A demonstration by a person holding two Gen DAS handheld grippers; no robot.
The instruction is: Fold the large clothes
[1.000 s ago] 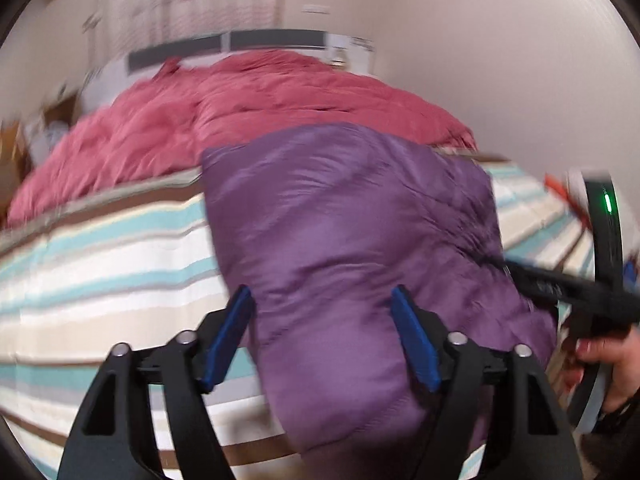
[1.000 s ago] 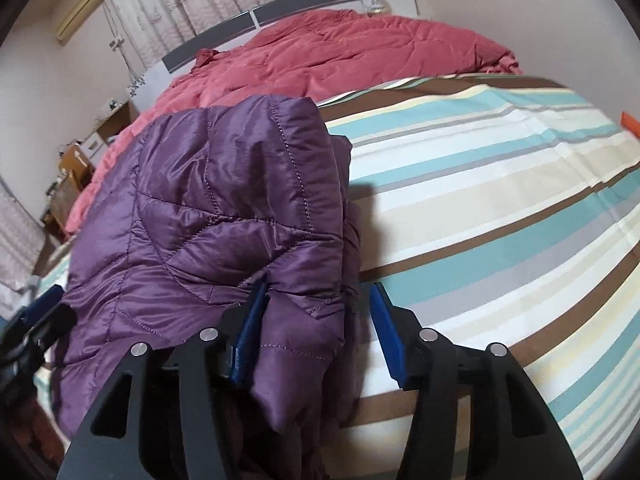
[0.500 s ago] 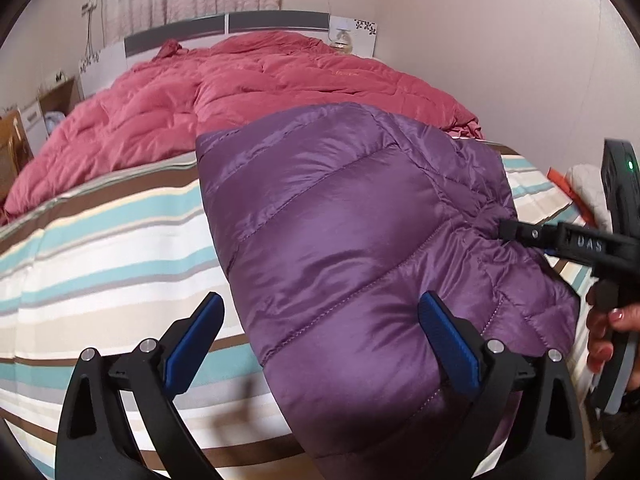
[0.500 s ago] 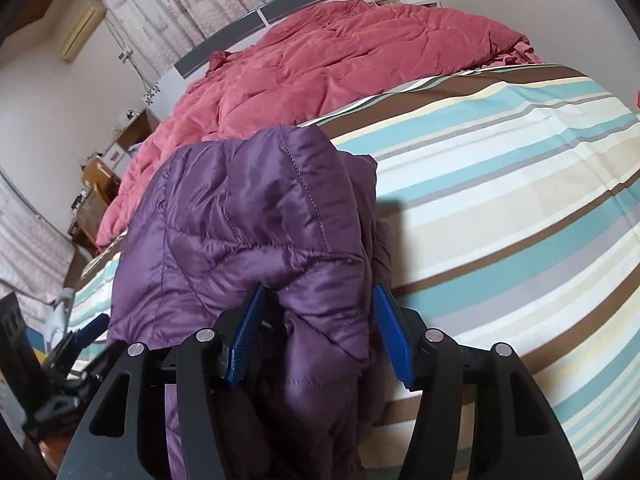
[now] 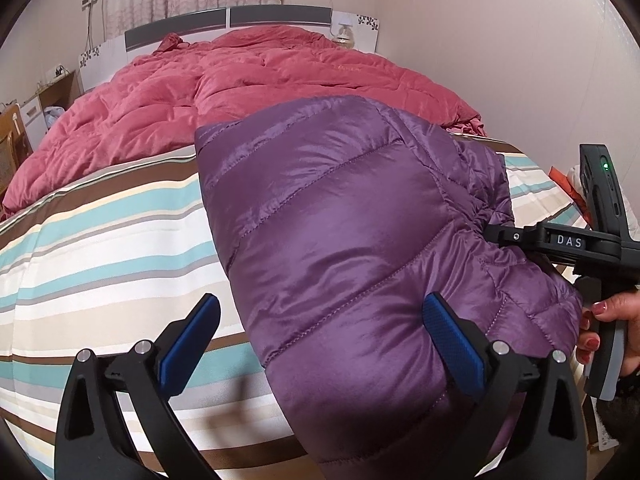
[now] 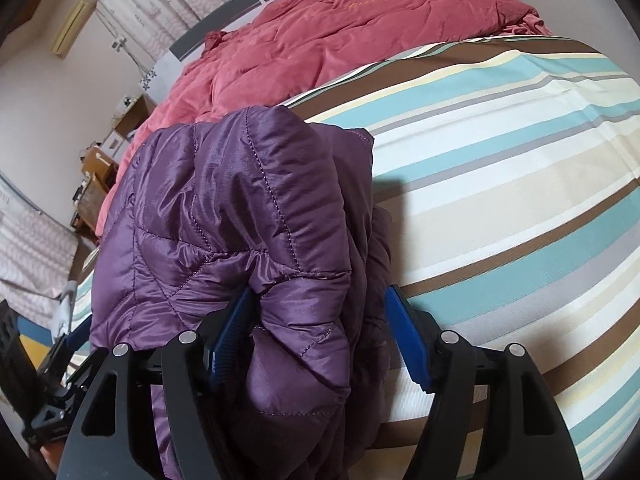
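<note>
A purple quilted puffer jacket [image 5: 340,216] lies folded on the striped bedsheet [image 5: 100,240] near the bed's front edge. My left gripper [image 5: 320,340] is open, with its right finger against the jacket's near end and its left finger over the sheet. My right gripper [image 6: 316,332] has its jaws around a bunched fold of the jacket [image 6: 240,208] at its right side; the fabric fills the gap. The right gripper also shows in the left wrist view [image 5: 560,244], its tip at the jacket's right edge.
A red quilted comforter [image 5: 248,92] is piled across the far half of the bed, touching the jacket's far end. A headboard [image 5: 240,20] and curtains stand behind. Wooden furniture [image 6: 96,184] is to the left. A wall runs along the right.
My left gripper opened wider and drew back from the jacket. My right gripper moved further into the jacket's bunched fold, which now fills its jaws.
</note>
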